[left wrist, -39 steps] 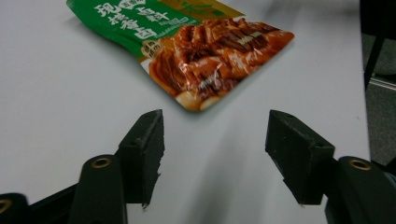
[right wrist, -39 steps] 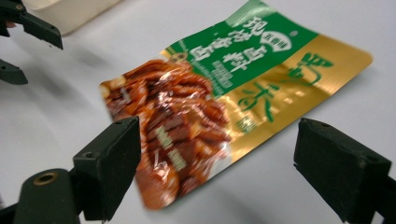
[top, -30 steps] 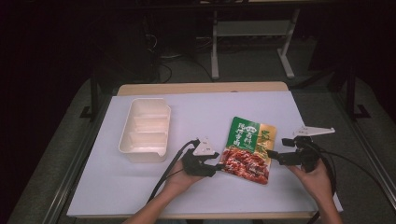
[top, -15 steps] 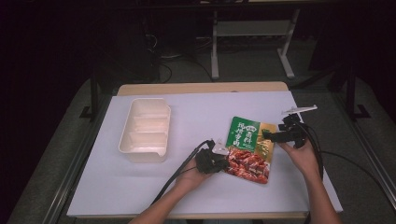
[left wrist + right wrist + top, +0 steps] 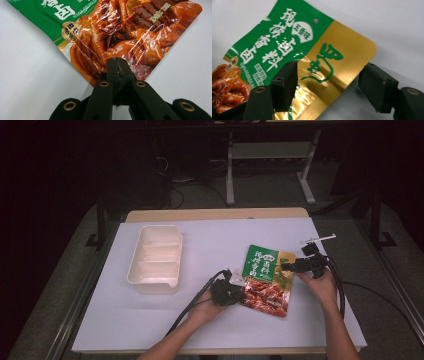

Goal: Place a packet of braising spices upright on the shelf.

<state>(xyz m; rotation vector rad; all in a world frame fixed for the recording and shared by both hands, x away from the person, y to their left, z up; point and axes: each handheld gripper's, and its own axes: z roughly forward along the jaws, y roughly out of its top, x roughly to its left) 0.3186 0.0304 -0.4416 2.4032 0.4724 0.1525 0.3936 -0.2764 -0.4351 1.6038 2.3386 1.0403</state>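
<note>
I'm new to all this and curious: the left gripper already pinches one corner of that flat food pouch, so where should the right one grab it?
Probably the gold edge strip of the pouch, on the end away from the left gripper. The pouch lies flat and thin on the white table, so only its rim gives anything to pinch. The right gripper, open, already straddles that gold edge; its fingers could come in low from the right.

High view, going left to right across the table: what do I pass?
Cream tray → left gripper, shut on the pouch's corner → seasoning pouch → right gripper, open at the pouch's gold edge.
</note>
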